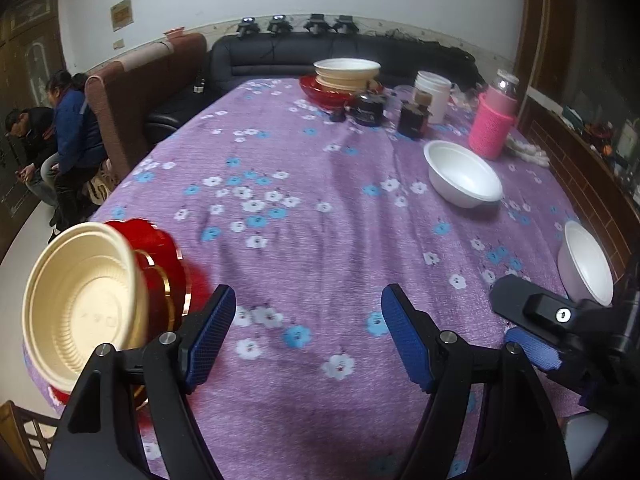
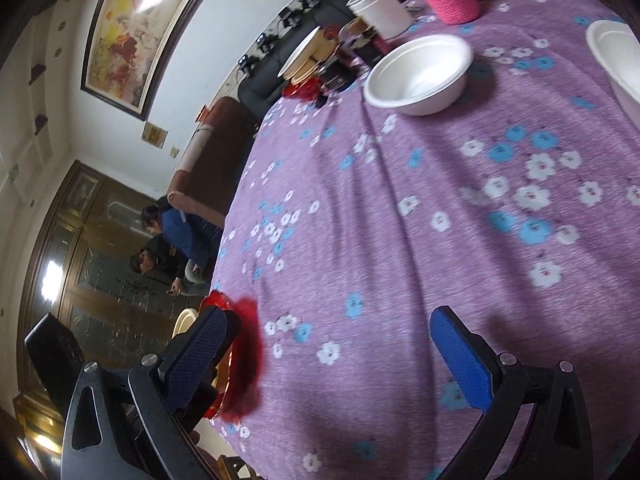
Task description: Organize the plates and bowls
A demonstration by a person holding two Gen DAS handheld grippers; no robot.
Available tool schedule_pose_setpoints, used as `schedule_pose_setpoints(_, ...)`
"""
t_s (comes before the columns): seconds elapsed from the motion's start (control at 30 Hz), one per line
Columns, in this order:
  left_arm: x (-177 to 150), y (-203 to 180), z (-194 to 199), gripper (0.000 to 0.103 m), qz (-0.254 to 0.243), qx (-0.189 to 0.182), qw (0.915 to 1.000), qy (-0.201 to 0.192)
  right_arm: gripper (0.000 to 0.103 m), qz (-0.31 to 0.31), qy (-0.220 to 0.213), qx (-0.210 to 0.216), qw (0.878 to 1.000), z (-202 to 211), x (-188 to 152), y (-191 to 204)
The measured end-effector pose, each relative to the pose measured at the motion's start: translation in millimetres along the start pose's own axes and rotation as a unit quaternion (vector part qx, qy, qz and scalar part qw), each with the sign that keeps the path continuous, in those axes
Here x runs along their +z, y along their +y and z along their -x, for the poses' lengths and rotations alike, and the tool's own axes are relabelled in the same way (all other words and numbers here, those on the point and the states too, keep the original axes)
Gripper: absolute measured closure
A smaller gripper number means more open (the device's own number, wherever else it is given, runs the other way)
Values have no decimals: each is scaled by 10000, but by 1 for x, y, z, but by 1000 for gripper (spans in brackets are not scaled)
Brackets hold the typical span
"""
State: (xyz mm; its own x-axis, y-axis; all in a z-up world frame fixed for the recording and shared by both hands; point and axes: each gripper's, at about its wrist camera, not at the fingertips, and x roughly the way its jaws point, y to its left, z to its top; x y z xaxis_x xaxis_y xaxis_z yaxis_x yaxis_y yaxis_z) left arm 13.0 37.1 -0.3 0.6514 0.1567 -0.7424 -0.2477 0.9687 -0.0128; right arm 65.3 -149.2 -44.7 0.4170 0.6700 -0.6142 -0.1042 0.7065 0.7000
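In the left wrist view a cream bowl (image 1: 80,300) lies tilted on a red plate (image 1: 160,256) at the table's near left edge. My left gripper (image 1: 308,336) hangs open over bare cloth just right of them, nothing between its fingers. One white foam bowl (image 1: 462,178) stands mid-right and another white bowl (image 1: 586,264) at the right edge. In the right wrist view my right gripper (image 2: 332,356) is open and empty over the cloth, with the red plate (image 2: 244,360) by its left finger. The white foam bowl (image 2: 418,76) and second white bowl (image 2: 616,64) lie ahead.
A cream bowl on a red plate (image 1: 346,72) stands at the far edge with dark jars (image 1: 370,108), a white tub (image 1: 432,92) and a pink-sleeved bottle (image 1: 492,124). The purple flowered tablecloth (image 1: 300,220) covers the table. Two people (image 1: 60,136) sit at the left by a sofa.
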Motion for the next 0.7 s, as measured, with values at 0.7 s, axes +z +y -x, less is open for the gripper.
schedule_pose_setpoints(0.7, 16, -86, -26, 28, -556, -591, 9964, 242, 0, -457, -567, -314, 9968, 56, 29, -59)
